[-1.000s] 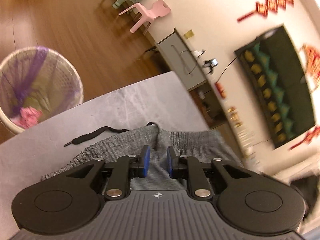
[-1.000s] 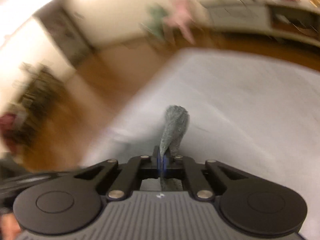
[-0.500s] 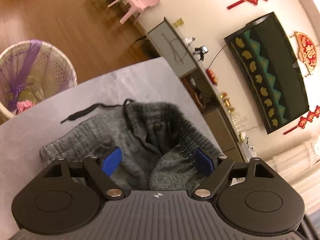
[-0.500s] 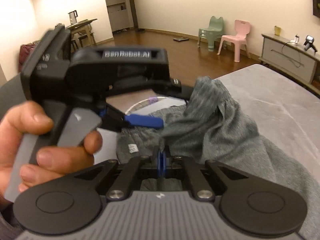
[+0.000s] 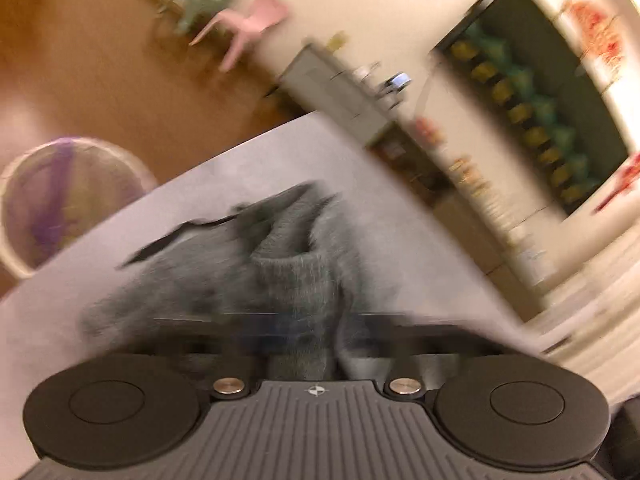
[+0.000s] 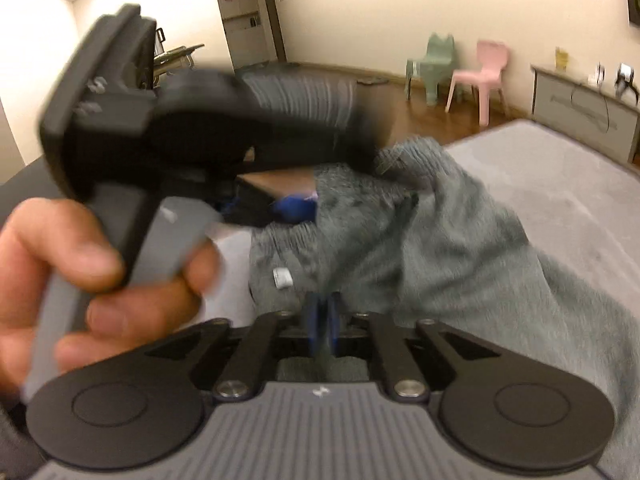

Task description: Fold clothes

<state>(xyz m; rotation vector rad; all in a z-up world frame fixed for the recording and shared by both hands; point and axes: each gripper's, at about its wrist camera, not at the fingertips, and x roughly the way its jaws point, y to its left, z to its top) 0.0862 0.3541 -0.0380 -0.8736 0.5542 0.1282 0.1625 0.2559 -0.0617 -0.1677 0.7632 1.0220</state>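
Grey knitted shorts lie bunched on the grey table, a black drawstring trailing to the left. The left wrist view is smeared by motion. My left gripper sits over the heap with a strip of cloth running between its blurred fingers, and their gap is unreadable. In the right wrist view a hand holds that left gripper, one blue pad against the shorts. My right gripper is shut on a fold of the grey cloth, beside a white label.
A round woven basket with purple lining stands on the wooden floor off the table's left edge. A pink chair, a green chair and a low grey cabinet stand along the far wall. Bare table stretches to the right.
My left gripper, wide open half a second ago, has swung in over the heap and is now blurred. The right gripper stays shut on the cloth. More of the shorts has bunched up.
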